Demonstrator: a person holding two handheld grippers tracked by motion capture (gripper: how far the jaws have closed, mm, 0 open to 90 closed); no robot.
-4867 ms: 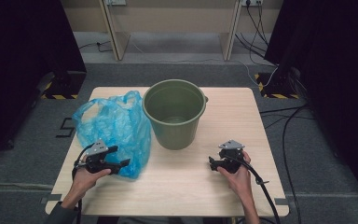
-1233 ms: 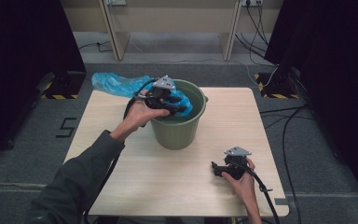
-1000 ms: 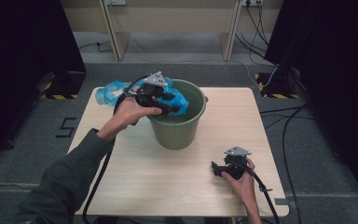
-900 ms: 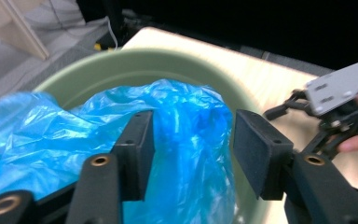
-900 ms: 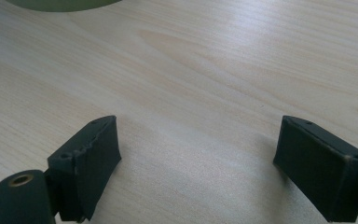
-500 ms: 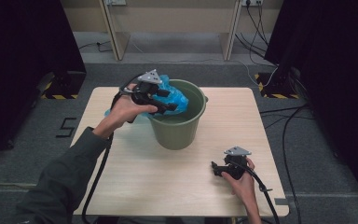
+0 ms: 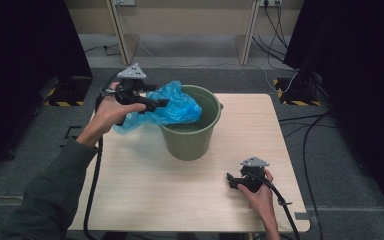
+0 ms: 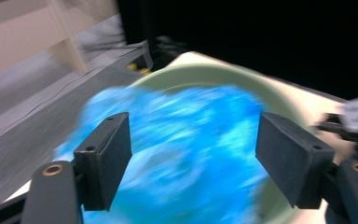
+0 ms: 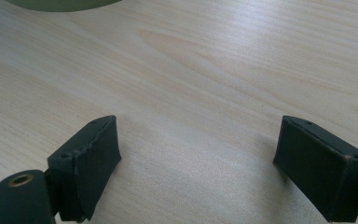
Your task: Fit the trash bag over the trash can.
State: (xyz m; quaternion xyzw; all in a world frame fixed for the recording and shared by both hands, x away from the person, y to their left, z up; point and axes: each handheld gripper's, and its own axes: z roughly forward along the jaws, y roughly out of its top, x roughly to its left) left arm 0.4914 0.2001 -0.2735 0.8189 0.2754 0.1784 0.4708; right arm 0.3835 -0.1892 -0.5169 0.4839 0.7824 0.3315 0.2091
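Observation:
A crumpled blue plastic bag (image 7: pixel 172 107) lies over the near-left rim of the green bucket (image 7: pixel 195 142), partly inside it and partly hanging outside. My left gripper (image 7: pixel 157 104) hovers at the bucket's left side, just above the bag. In the left gripper view its jaws stand wide open (image 8: pixel 193 163), and the blurred bag (image 8: pixel 186 140) and bucket rim (image 8: pixel 205 72) lie beyond them. My right gripper (image 7: pixel 231 181) rests low at the table's front right. It is open (image 9: pixel 198 168) over bare wood, and nothing lies between its fingers.
The light wooden table (image 7: pixel 155 190) has free room in front of the bucket and to its right. The bucket's base edge (image 9: pixel 60 3) shows at the top of the right gripper view. Cables and dark curtains surround the table.
My left hand has drawn back leftward from over the bucket. The bag has slid with it and now drapes over the left rim. The right gripper has not moved.

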